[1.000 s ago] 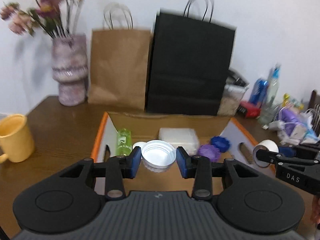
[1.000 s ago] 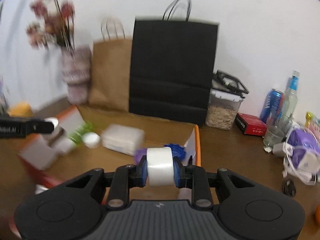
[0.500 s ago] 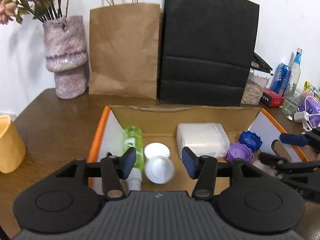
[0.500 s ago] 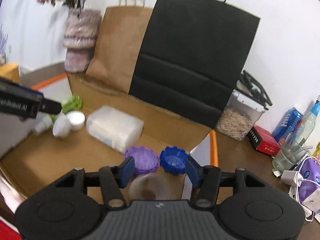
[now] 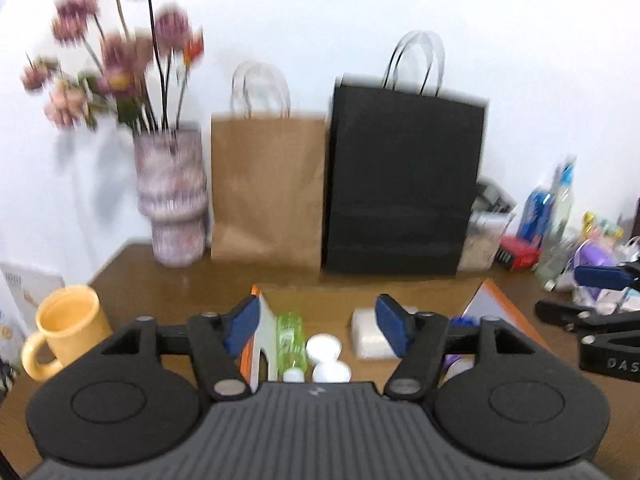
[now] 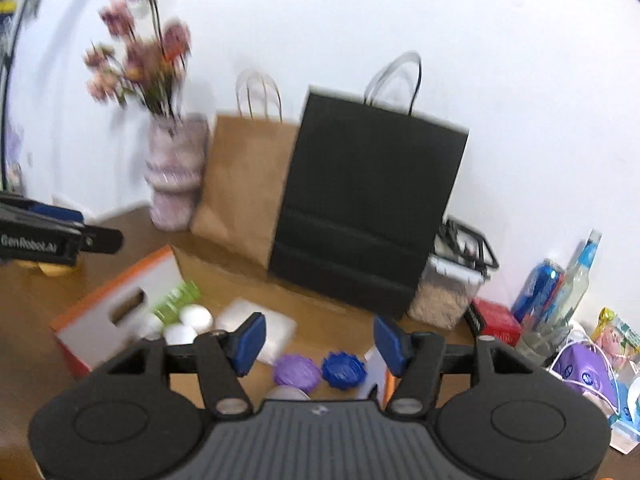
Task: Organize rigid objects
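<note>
bags: 2, brown paper bag [image 5: 267, 188] and black paper bag [image 5: 404, 184] | white caps: 2 [image 5: 323, 346] [image 5: 331, 372] | green bottle: 1 [image 5: 291, 340] | ridged lids: 2, purple lid [image 6: 297, 373] and blue lid [image 6: 344, 369] | white box: 1 [image 5: 370, 332] | yellow mug: 1 [image 5: 66, 330] | vase: 1 [image 5: 172, 196] | cardboard tray: 1 [image 6: 112, 304]

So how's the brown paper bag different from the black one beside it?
The brown paper bag is shorter and narrower; the black paper bag stands taller and wider. The brown bag's handles look pale, the black bag's dark. Both stand upright against the wall behind the cardboard box.
</note>
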Demonstrator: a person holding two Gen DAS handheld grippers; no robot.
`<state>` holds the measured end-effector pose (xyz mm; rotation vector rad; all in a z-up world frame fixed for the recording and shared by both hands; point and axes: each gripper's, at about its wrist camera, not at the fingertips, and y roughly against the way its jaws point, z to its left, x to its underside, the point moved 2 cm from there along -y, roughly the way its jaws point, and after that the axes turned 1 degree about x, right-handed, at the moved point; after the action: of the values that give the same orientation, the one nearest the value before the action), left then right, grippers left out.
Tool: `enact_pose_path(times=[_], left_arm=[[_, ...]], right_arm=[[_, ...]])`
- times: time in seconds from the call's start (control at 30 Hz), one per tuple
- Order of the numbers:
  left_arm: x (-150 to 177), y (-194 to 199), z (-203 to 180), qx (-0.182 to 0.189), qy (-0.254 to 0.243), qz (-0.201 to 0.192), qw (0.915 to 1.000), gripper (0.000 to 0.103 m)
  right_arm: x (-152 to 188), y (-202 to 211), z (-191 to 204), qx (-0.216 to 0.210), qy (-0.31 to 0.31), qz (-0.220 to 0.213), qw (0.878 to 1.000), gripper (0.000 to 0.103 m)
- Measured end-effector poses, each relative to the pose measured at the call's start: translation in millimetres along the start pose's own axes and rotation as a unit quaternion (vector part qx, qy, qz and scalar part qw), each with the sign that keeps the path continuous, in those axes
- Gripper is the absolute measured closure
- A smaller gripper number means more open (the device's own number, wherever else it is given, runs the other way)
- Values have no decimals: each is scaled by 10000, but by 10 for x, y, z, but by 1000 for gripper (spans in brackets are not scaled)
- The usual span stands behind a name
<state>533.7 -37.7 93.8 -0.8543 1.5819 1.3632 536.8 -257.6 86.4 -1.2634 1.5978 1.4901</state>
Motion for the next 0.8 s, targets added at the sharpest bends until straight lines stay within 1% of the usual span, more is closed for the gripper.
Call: enact_pose_path(times=[0.03, 0.07, 0.1, 0.17, 0.2, 0.27, 0.33, 0.4, 0.53, 0.67, 0.73, 0.8], left_arm=[[14, 142, -22, 8, -43, -288, 9996, 28], [35, 265, -46, -8, -96, -544, 9985, 24], [69, 407, -67, -47, -129, -813, 9966, 19], [140, 643, -78, -54, -42, -1221, 9925, 17], [186, 776, -84, -3, 29, -1413, 9900, 15], [272, 984, -102, 26, 73, -1665, 9860, 9], [357, 1162, -130, 1, 25, -1883, 9821, 8], [421, 1307, -163, -34, -97, -1962, 9805, 7], [507, 1559, -227, -46, -266, -2038, 9786, 7], [611, 1783, -209, -44, -157, -2057, 9785, 5], [723, 1914, -182, -20, -64, -2084, 9780, 4], [853, 2040, -173, -96, -131, -2042, 9788, 4]], right_arm=[[5, 120, 31, 21, -44, -223, 9997, 29], [21, 250, 66, 65, -85, -518, 9986, 17], [59, 385, 107, 138, -138, -875, 9960, 11], [175, 620, 183, 279, -251, -1528, 9875, 9], [236, 710, 212, 268, -288, -1734, 9841, 8], [360, 874, 255, 227, -448, -1980, 9789, 6], [436, 972, 270, 189, -589, -2019, 9774, 5], [499, 1059, 286, 206, -688, -2009, 9770, 5], [544, 1252, 321, 179, -710, -2021, 9766, 5], [616, 1505, 404, 199, -702, -2049, 9761, 5], [706, 1636, 432, 209, -782, -2027, 9759, 5], [829, 1767, 453, 160, -883, -1974, 9762, 4]])
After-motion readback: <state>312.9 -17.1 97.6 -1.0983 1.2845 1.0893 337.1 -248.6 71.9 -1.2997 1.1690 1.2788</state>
